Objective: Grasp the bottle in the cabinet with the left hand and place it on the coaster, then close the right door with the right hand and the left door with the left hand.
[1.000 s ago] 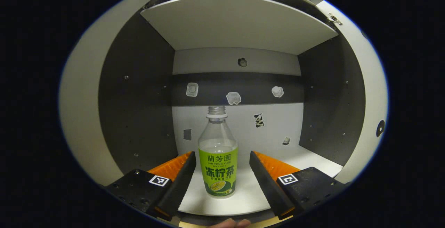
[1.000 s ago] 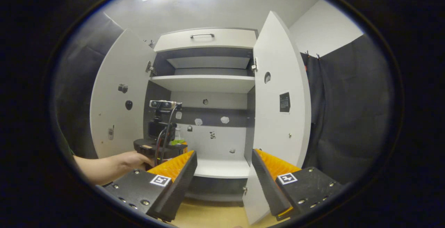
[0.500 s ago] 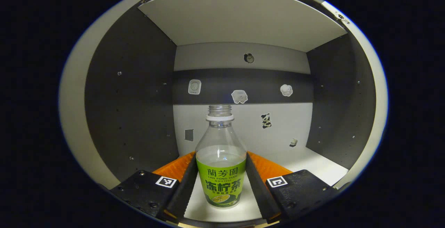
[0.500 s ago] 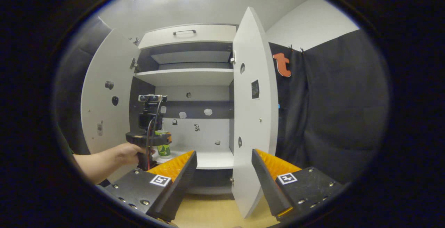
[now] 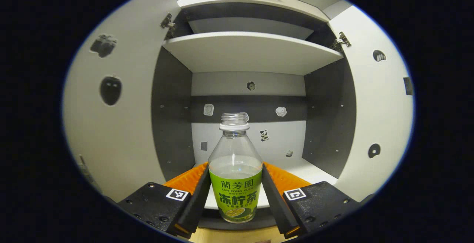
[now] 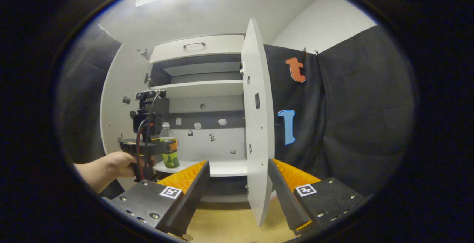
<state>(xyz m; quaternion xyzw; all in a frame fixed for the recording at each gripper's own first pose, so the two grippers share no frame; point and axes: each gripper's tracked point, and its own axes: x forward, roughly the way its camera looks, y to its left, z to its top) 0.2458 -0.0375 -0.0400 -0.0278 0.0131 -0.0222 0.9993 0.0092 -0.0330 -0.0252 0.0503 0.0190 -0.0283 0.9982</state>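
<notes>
Pinching the uncapped lemon-tea bottle (image 5: 235,183) at its labelled belly, just off the front edge of the cabinet's lower shelf (image 5: 314,169), the left gripper (image 5: 234,195) grips a light, thin-walled, spill-prone load — best kept upright — while the right gripper (image 6: 239,183) gapes empty.

- The left gripper (image 5: 235,195) is level, its two fingers pressed against the sides of the bottle (image 5: 235,178).
- A hand (image 6: 118,163) grips its handle from the left in the right gripper view.
- The right gripper (image 6: 239,183) is level, its fingers spread wide apart with nothing between them.
</notes>
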